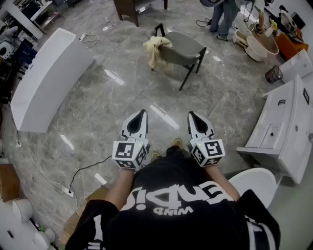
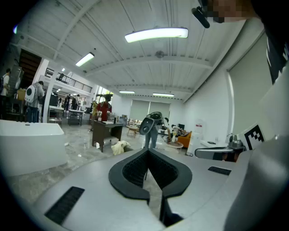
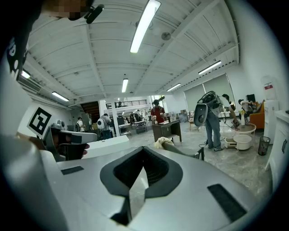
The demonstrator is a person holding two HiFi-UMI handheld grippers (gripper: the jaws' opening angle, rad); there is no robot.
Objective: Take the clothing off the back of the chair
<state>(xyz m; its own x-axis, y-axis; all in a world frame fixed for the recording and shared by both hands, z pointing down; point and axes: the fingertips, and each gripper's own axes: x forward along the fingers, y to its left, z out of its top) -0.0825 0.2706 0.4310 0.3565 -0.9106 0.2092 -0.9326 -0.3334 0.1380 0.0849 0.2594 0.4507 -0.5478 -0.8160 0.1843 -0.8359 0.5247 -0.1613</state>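
A grey chair (image 1: 183, 49) stands far ahead on the marble floor. A cream garment (image 1: 155, 50) hangs over its back, on the chair's left side in the head view. My left gripper (image 1: 142, 113) and right gripper (image 1: 190, 115) are held side by side close to my body, well short of the chair, both shut and empty. The left gripper view shows its closed jaws (image 2: 147, 151) with the garment (image 2: 119, 146) small in the distance. In the right gripper view the closed jaws (image 3: 143, 149) point toward the garment (image 3: 161, 142) and the chair (image 3: 183, 151).
A long white bathtub (image 1: 49, 78) lies at the left, a white cabinet (image 1: 288, 127) at the right. Behind the chair are a dark desk (image 1: 128, 7), a standing person (image 1: 225, 14), basins (image 1: 261, 46) and a wire bin (image 1: 274, 74). A cable (image 1: 83, 171) runs over the floor near left.
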